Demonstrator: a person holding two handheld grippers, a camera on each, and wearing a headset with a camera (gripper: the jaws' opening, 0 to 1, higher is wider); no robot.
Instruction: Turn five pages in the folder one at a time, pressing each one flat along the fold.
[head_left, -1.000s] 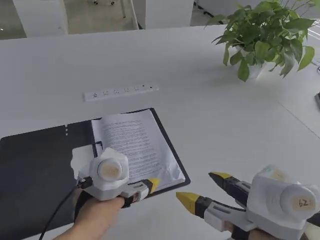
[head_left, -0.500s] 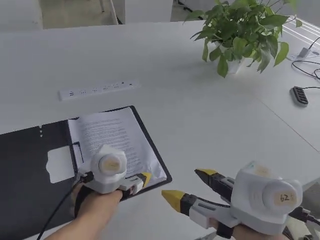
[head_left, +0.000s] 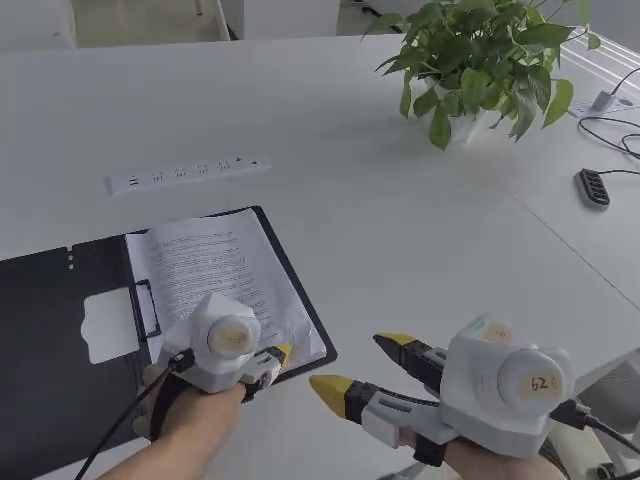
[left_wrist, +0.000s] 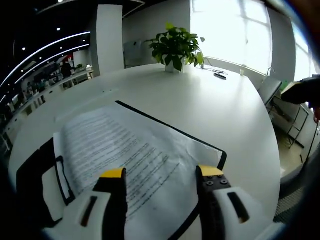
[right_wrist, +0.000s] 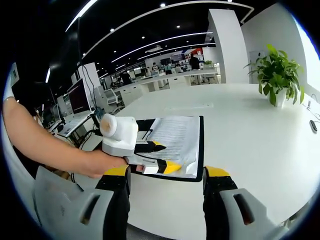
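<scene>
Head view: left gripper (head_left: 272, 360) sits over the near right corner of the stack of white printed pages (head_left: 215, 265). The stack lies on the right half of the open black hard-cover folder (head_left: 50, 330). The folder lies flat on the white table (head_left: 400, 210), under and ahead of this tool, and its bare inner cover spreads off to the tool's left.

Left gripper view: jaws stand well apart with nothing between them, and the top sheet's free corner lies below the gap. At this angle I cannot tell whether the tips touch the paper.

Judgement: the tool is set at the outer corner, far from the fold, because a single sheet separates from the stack most easily there.

Right gripper (head_left: 358, 365): jaws wide apart and empty, hovering over bare table just right of the left gripper and clear of the folder's edge.

Judgement: it is parked there to keep out of the page's swing. From there it can reach in and press along the fold once a sheet is over.

No sheet is lifted. I judge the step in hand to be the pick-up of a page.

Risk: the open jaws may catch two sheets at once.

White power strip (head_left: 185, 172) lies beyond the folder, well ahead of both tools. Green potted plant (head_left: 480, 50) stands far ahead of the right gripper. Neither obstructs the work.
</scene>
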